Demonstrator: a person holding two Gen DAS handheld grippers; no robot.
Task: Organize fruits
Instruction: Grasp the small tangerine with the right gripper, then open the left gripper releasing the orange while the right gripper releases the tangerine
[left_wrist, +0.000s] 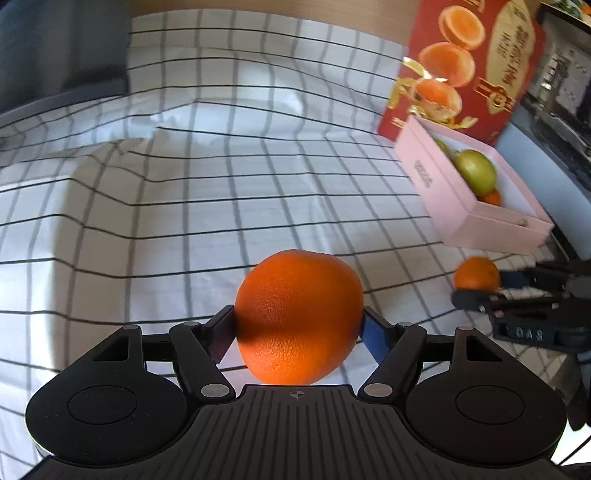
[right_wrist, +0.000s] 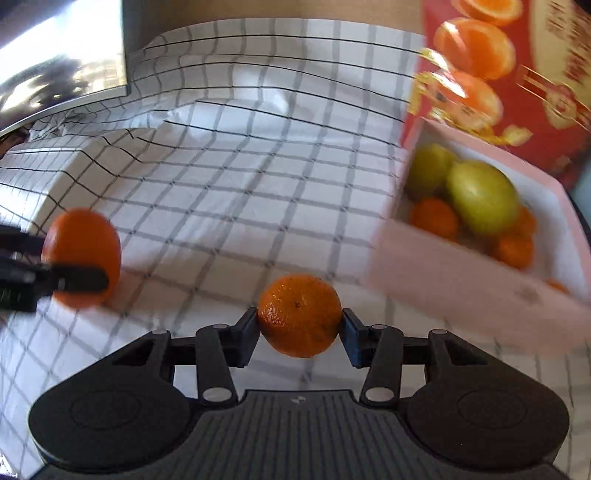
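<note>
My left gripper (left_wrist: 298, 325) is shut on a large orange (left_wrist: 298, 314) and holds it above the checked cloth. My right gripper (right_wrist: 300, 325) is shut on a small mandarin (right_wrist: 300, 315), also above the cloth. Each shows in the other's view: the mandarin (left_wrist: 476, 274) at the right edge, the large orange (right_wrist: 83, 254) at the left edge. A pink box (left_wrist: 432, 177) stands to the right and holds green fruits (left_wrist: 475, 170) and small oranges (left_wrist: 492, 198). In the right wrist view the pink box (right_wrist: 443, 280) is close, to the upper right of the mandarin.
A red carton printed with oranges (left_wrist: 461, 62) stands behind the pink box. The white checked cloth (left_wrist: 221, 166) covers the table and drapes over raised lumps at the left. A dark screen (right_wrist: 62, 59) stands at the far left.
</note>
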